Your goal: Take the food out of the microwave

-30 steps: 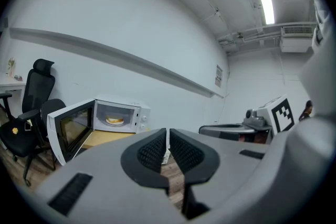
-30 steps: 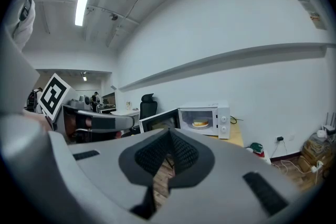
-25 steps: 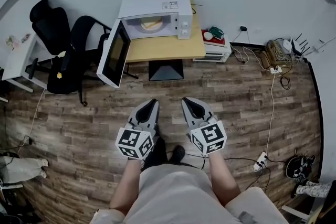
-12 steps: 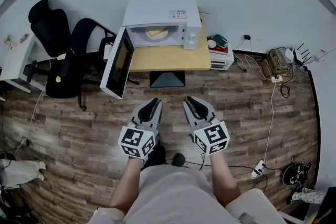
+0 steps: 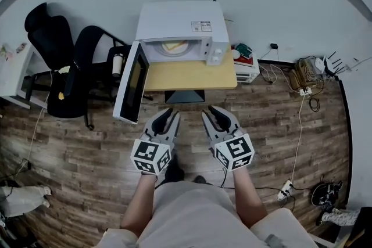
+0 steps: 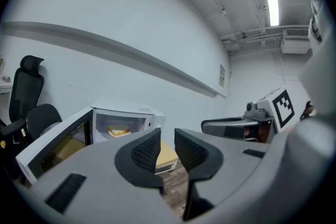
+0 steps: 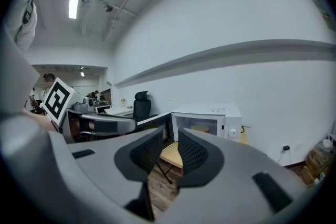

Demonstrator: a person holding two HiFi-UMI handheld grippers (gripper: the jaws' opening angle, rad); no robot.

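A white microwave [image 5: 177, 26] stands on a small wooden table [image 5: 195, 75], its door [image 5: 131, 90] swung open to the left. Inside lies pale yellow food [image 5: 172, 47], also seen in the left gripper view [image 6: 118, 131] and the right gripper view [image 7: 202, 127]. Both grippers hover side by side over the floor, short of the table and pointing at the microwave. My left gripper [image 5: 165, 117] [image 6: 167, 147] is open by a narrow gap, with nothing in it. My right gripper's [image 5: 214, 114] [image 7: 170, 149] jaws are opening, with nothing between them.
Two black office chairs [image 5: 55, 49] stand left of the open door, next to a white desk [image 5: 14, 69]. A low stack of items [image 5: 244, 58] sits right of the table. Cables [image 5: 305, 67] and a power strip [image 5: 286, 189] lie on the wooden floor at the right.
The person has stepped toward the microwave, which now looks larger and nearer. Both grippers were carried forward with them and keep their side-by-side pose.
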